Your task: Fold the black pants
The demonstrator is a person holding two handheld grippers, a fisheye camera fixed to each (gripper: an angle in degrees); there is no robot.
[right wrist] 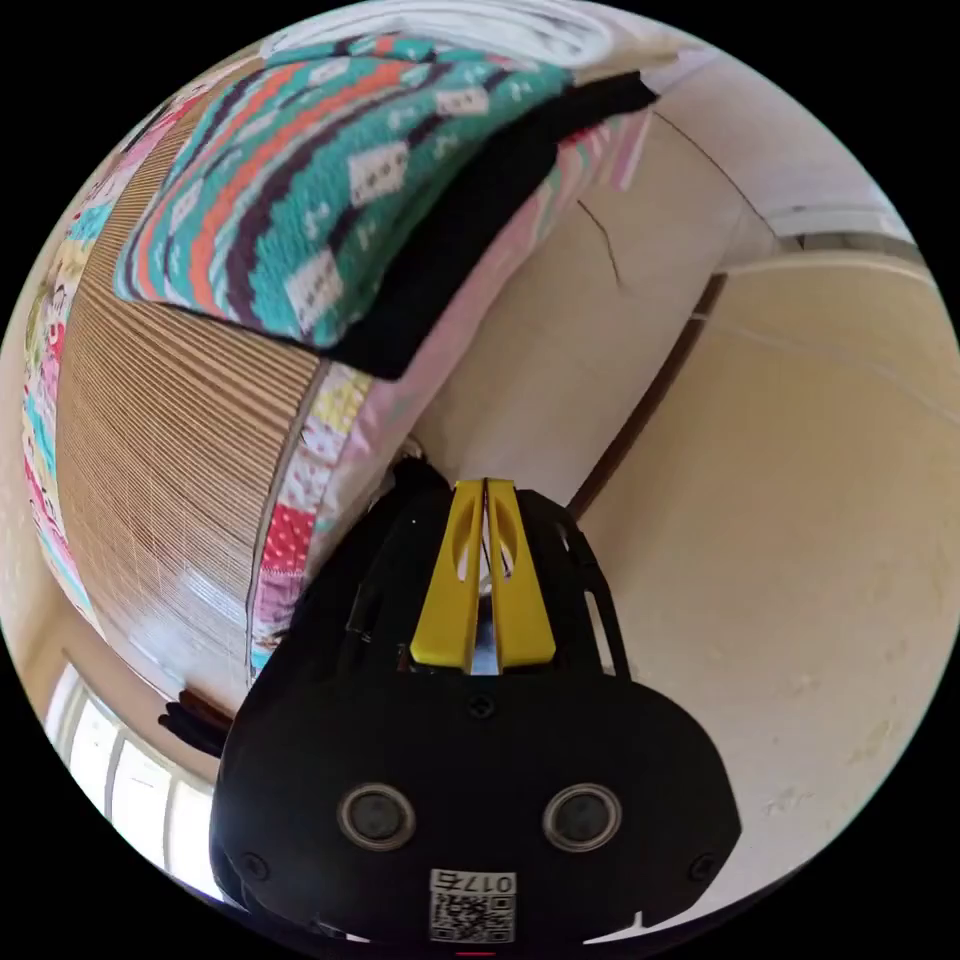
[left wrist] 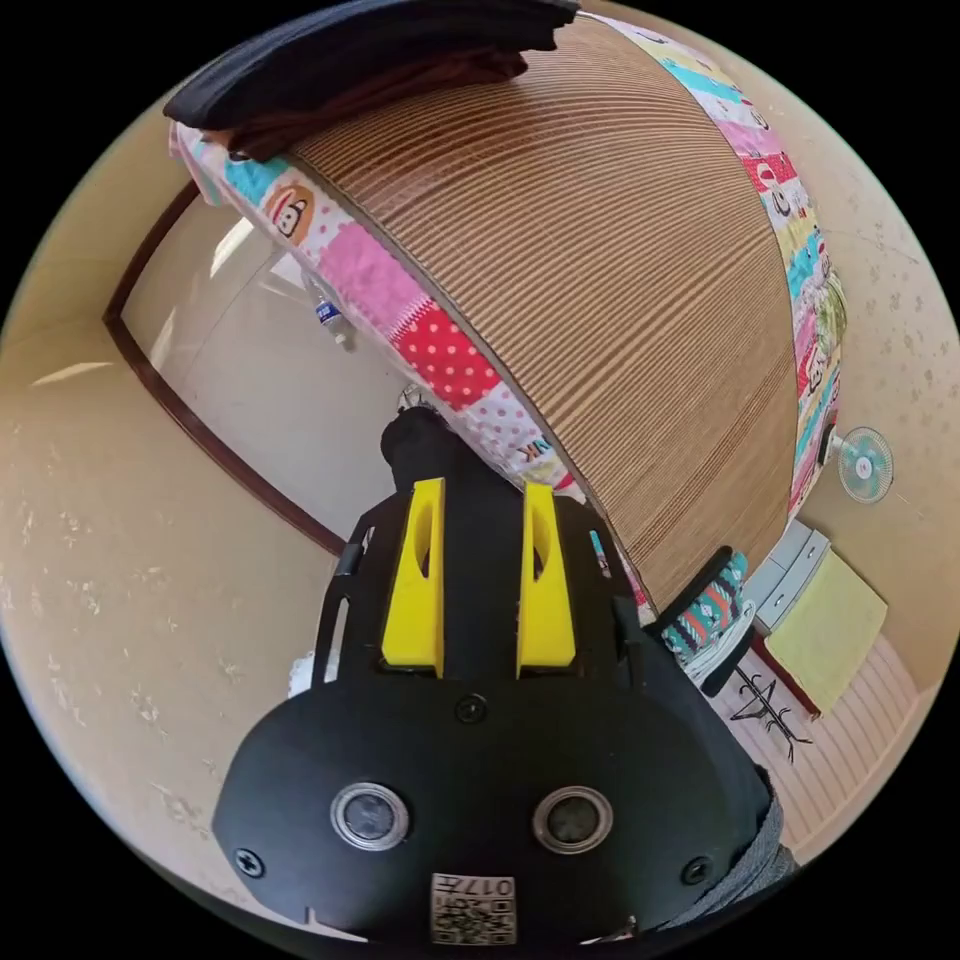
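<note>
In the left gripper view we see the floor (left wrist: pixel 150 560) on the left. Next comes the left gripper (left wrist: pixel 480 500), its yellow jaws parted with dark cloth filling the gap. We take it to be clenched on the black pants (left wrist: pixel 425 450), which bunch up just past the jaw tips, beside the edge of the bed (left wrist: pixel 440 350). We judge the pants are held up off the bed so that they hang straight before a fold.

Further right the mat (left wrist: pixel 640 300) covers the bed and offers a bare, flat place to lay them. A stack of folded clothes (left wrist: pixel 370 60) sits at its far end, likely set out of the way. A fan (left wrist: pixel 862 465) stands by the wall.

In the right gripper view a window (right wrist: pixel 120 790) shows at the lower left, then the same mat (right wrist: pixel 170 450). A patterned sweater (right wrist: pixel 330 170) lies on a black folded garment (right wrist: pixel 470 240) at the bed's edge.

The right gripper (right wrist: pixel 485 490) has its jaws drawn almost together. Black cloth (right wrist: pixel 400 490) swells just beside their tips. We cannot tell whether a thin edge of the pants is pinched between them.

The pants look plain, matte black and soft. They are gathered into a lump, not spread, so we judge the folding has barely begun.
</note>
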